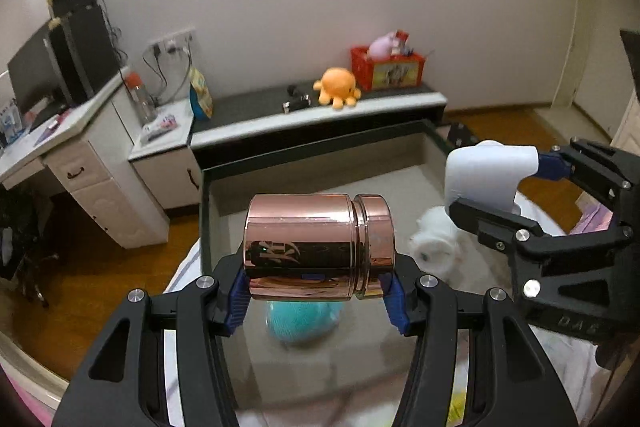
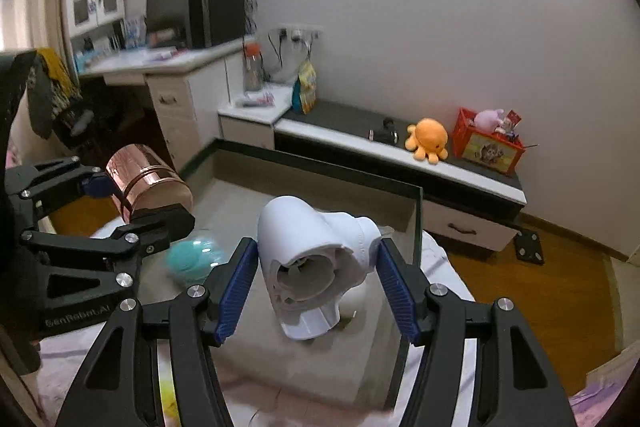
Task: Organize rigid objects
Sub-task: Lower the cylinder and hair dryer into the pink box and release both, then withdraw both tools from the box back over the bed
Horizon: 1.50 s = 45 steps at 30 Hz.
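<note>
From my left wrist camera, the lower part of the frame is filled by my left gripper (image 1: 318,301), and its black arms are cut off by the bottom edge. Its blue fingers (image 1: 236,303) are closed on a copper-coloured jar (image 1: 316,247), which lies on its side in the centre of the frame, the lid pointing to the right. The jar is shiny and mirrors the room; a dark marking on its side is too distorted to read. Just under the jar a turquoise ball (image 1: 302,325) is blurred and half hidden. Behind is a dark-rimmed tray (image 1: 206,211) with a grey bottom; its near part is covered by my fingers. At the right edge my right gripper (image 1: 486,183) holds a white hair dryer (image 1: 488,173), and only the rounded body of it shows. Below it a white fluffy thing (image 1: 436,245) is too blurred to name.

From my right wrist camera, my right gripper (image 2: 318,285) is in the lower centre. Its blue fingers (image 2: 236,291) press on both sides of the white hair dryer (image 2: 316,259), whose round opening faces the camera; the handle goes down and hides a piece of the tray floor. The dryer is plain matte white. In the left part of the frame my left gripper (image 2: 124,201) grips the copper-coloured jar (image 2: 146,179), seen from the side above the left corner of the tray (image 2: 416,223). The turquoise ball (image 2: 190,259) lies blurred in the tray between the two grippers. In the upper right, on a low counter (image 2: 460,169) by the wall, an orange plush octopus (image 2: 428,139) sits beside a red box (image 2: 490,143).
</note>
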### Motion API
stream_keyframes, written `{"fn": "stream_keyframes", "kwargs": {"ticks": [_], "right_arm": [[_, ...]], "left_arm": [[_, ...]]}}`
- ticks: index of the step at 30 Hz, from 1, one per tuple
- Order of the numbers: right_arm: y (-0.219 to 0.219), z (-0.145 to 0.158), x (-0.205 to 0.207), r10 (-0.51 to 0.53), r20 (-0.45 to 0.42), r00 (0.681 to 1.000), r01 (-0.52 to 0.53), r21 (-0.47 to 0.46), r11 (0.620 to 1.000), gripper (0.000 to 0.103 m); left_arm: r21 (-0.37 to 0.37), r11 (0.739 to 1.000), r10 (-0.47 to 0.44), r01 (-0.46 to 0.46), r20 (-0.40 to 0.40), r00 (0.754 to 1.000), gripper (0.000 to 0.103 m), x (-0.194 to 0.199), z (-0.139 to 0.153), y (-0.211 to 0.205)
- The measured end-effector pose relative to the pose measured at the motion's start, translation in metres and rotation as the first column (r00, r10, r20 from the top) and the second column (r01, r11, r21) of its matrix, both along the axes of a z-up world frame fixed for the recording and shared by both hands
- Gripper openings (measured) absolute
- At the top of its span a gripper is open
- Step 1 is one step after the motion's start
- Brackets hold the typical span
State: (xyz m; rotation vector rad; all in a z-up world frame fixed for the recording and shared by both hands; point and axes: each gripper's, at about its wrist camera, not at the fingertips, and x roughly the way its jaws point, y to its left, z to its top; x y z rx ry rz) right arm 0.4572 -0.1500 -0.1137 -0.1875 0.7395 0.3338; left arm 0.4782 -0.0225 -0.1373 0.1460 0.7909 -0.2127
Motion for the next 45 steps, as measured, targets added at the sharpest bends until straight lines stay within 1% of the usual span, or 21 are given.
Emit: {"fn": "stream_keyframes", "kwargs": {"ticks": [2,6,10,13,14,16,17,20,22,24,25,28,29,31,32,34,36,38,40,43,45], "right_arm": [[0.003,-0.009,0.019,0.0,-0.037,0.999,-0.001,-0.011,1.0,0.063],[0.008,-0.029,0.051,-0.006,-0.118,0.993,0.004,-0.015,1.0,0.063],[0.018,-0.051,0.071,-0.003,-0.189,0.982,-0.003,-0.035,0.999,0.063],[0.023,-0.061,0.081,-0.011,-0.22,0.975,-0.002,-0.058,0.998,0.063],[0.022,-0.061,0.082,-0.012,-0.223,0.975,0.0,-0.053,0.999,0.063],[0.02,-0.053,0.079,-0.009,-0.205,0.979,0.002,-0.031,1.0,0.064],[0.02,-0.05,0.08,-0.014,-0.198,0.98,0.007,-0.032,0.999,0.064],[0.016,-0.039,0.074,-0.024,-0.164,0.986,0.021,-0.02,1.0,0.067],[0.012,-0.031,0.068,-0.03,-0.149,0.988,0.031,0.007,0.999,0.078],[0.007,-0.02,0.056,-0.029,-0.119,0.992,0.033,0.029,0.999,0.079],[0.006,-0.016,0.052,-0.026,-0.109,0.994,0.03,0.036,0.999,0.079],[0.0,0.002,0.022,-0.019,-0.046,0.999,0.022,0.068,0.997,0.079],[-0.002,0.009,0.008,-0.013,-0.025,1.0,0.015,0.083,0.996,0.08],[-0.003,0.023,-0.023,0.007,0.039,0.999,-0.011,0.105,0.994,0.085],[-0.003,0.028,-0.034,0.011,0.065,0.998,-0.018,0.111,0.994,0.086],[-0.005,0.038,-0.063,0.018,0.105,0.994,-0.032,0.13,0.991,0.088],[-0.004,0.047,-0.093,0.016,0.158,0.987,-0.036,0.13,0.991,0.088],[-0.005,0.053,-0.119,0.011,0.196,0.981,-0.035,0.118,0.992,0.089],[-0.008,0.058,-0.148,-0.002,0.241,0.97,-0.028,0.12,0.992,0.089],[-0.013,0.063,-0.181,-0.022,0.285,0.958,-0.014,0.124,0.992,0.089],[-0.015,0.064,-0.204,-0.046,0.316,0.948,0.006,0.124,0.992,0.089]], "left_arm": [[0.032,0.999,0.016,-0.015,-0.045,0.999,0.056,0.024,-0.012,-0.002],[0.07,0.997,0.041,-0.032,-0.119,0.992,0.056,0.056,-0.037,0.002],[0.096,0.994,0.071,-0.055,-0.175,0.982,0.056,0.072,-0.059,0.009],[0.104,0.992,0.089,-0.069,-0.202,0.975,0.056,0.079,-0.069,0.012],[0.1,0.992,0.095,-0.076,-0.202,0.975,0.056,0.079,-0.07,0.014],[0.09,0.992,0.109,-0.093,-0.185,0.977,0.063,0.078,-0.067,0.018],[0.094,0.99,0.12,-0.105,-0.171,0.978,0.071,0.077,-0.064,0.02],[0.059,0.991,0.126,-0.12,-0.128,0.984,0.083,0.068,-0.05,0.026],[0.035,0.991,0.134,-0.131,-0.103,0.986,0.088,0.058,-0.04,0.031],[0.027,0.99,0.14,-0.139,-0.049,0.989,0.094,0.041,-0.026,0.035],[0.021,0.99,0.14,-0.14,-0.013,0.99,0.095,0.03,-0.017,0.037],[-0.008,0.992,0.125,-0.125,0.094,0.988,0.103,-0.01,0.008,0.04],[-0.013,0.992,0.126,-0.126,0.124,0.984,0.103,-0.023,0.015,0.041],[-0.02,0.994,0.111,-0.109,0.182,0.977,0.103,-0.056,0.031,0.043],[-0.024,0.994,0.108,-0.106,0.212,0.971,0.103,-0.073,0.038,0.043],[-0.033,0.992,0.127,-0.122,0.263,0.956,0.103,-0.102,0.049,0.045],[-0.064,0.99,0.137,-0.123,0.319,0.938,0.103,-0.138,0.058,0.047],[-0.092,0.989,0.142,-0.118,0.339,0.93,0.103,-0.164,0.062,0.048],[-0.103,0.987,0.152,-0.124,0.353,0.923,0.103,-0.19,0.062,0.047],[-0.098,0.983,0.181,-0.154,0.399,0.899,0.103,-0.232,0.063,0.042],[-0.095,0.982,0.188,-0.163,0.42,0.888,0.103,-0.259,0.062,0.036]]}}
